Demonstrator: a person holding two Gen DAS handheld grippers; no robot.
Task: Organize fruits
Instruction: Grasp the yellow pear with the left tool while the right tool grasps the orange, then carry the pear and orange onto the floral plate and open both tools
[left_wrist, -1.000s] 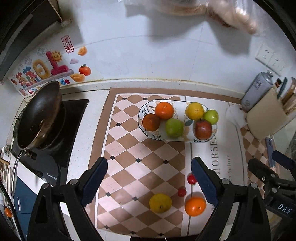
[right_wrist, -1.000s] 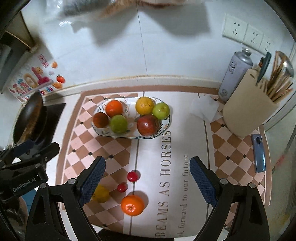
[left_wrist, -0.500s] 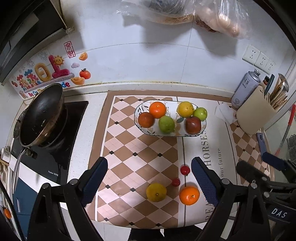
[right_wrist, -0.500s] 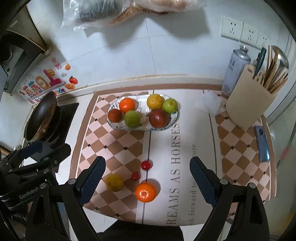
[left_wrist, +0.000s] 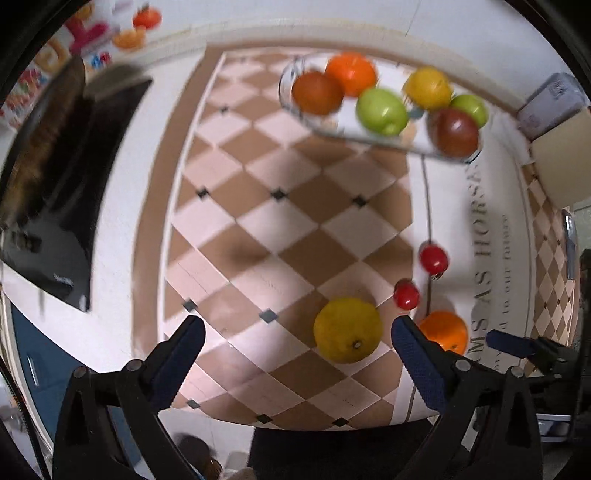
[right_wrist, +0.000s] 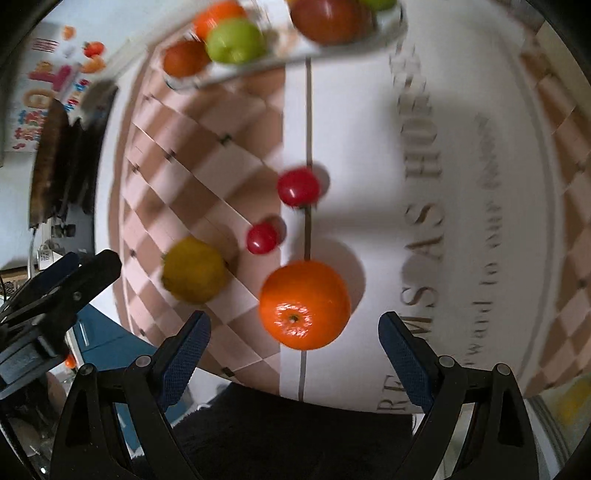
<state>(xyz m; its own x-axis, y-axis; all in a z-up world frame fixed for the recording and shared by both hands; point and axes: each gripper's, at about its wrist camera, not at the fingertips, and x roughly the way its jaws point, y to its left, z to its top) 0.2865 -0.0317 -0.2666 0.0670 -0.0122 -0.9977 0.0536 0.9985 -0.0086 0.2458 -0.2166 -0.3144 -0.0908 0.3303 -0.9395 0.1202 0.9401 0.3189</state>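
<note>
A yellow lemon (left_wrist: 347, 329) lies on the checkered mat just ahead of my open, empty left gripper (left_wrist: 295, 354), nearer its right finger. An orange (right_wrist: 304, 304) lies between the fingers of my open, empty right gripper (right_wrist: 291, 345), just ahead of them. Two small red tomatoes (right_wrist: 297, 186) (right_wrist: 262, 238) lie beyond it; they also show in the left wrist view (left_wrist: 434, 259) (left_wrist: 406, 294). The orange shows in the left wrist view (left_wrist: 443, 329) partly behind the right finger. A plate (left_wrist: 332, 127) at the back holds several fruits: orange, green, yellow and dark red.
A dark pan (left_wrist: 40, 147) sits on the black stove (left_wrist: 99, 155) at the left. A beige knife block (left_wrist: 561, 155) stands at the right. The counter's front edge (left_wrist: 295, 424) runs just under both grippers. The right gripper shows at the right edge of the left wrist view (left_wrist: 532, 347).
Both grippers have dropped down close to the mat near its front edge. The lemon and the orange now look much larger. Both grippers stay open.
</note>
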